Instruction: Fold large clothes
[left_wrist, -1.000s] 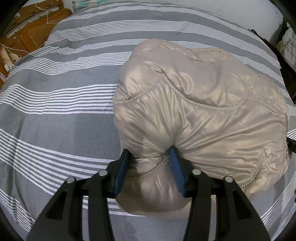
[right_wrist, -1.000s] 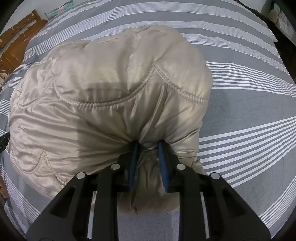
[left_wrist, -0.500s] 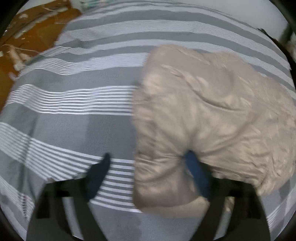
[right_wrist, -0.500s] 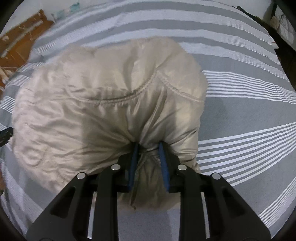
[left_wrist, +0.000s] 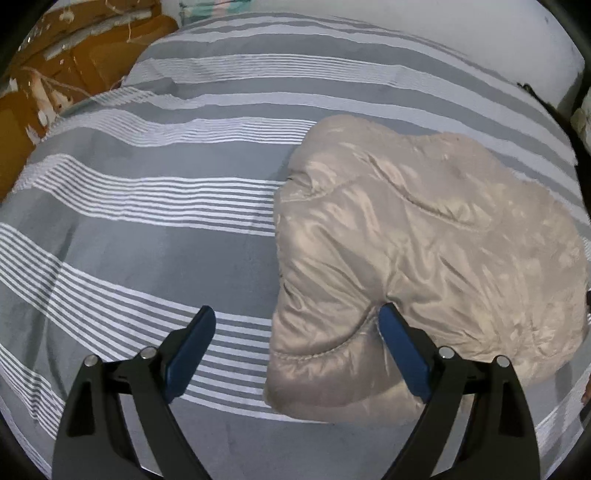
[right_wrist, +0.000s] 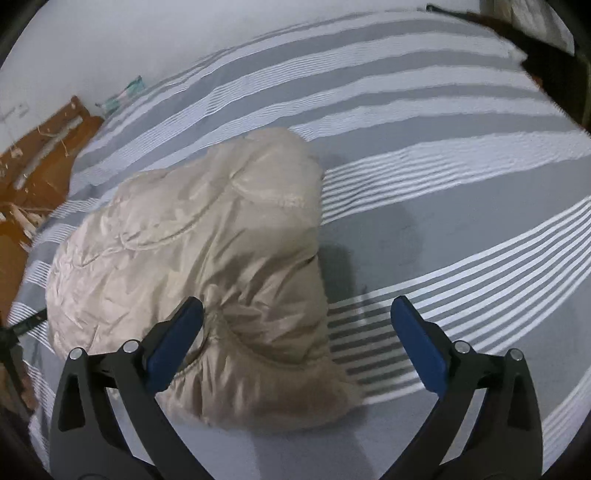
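Observation:
A shiny beige quilted puffer jacket (left_wrist: 417, 251) lies folded in a bundle on the grey and white striped bedspread (left_wrist: 155, 229). In the left wrist view it fills the right half; in the right wrist view the jacket (right_wrist: 199, 254) lies left of centre. My left gripper (left_wrist: 297, 334) is open wide, its near-left corner of the jacket between the blue pads, the right pad against the fabric. My right gripper (right_wrist: 297, 321) is open wide over the jacket's near-right corner, the left pad touching the fabric. Neither holds anything.
The striped bedspread (right_wrist: 461, 192) stretches around the jacket. A worn orange wooden frame (left_wrist: 55, 70) stands past the bed's far left edge, also in the right wrist view (right_wrist: 33, 173). Dark objects (right_wrist: 546, 55) sit at the far right corner by a white wall.
Both grippers have opened and let go of the jacket, and pulled back a little. The jacket has settled flatter on the bed.

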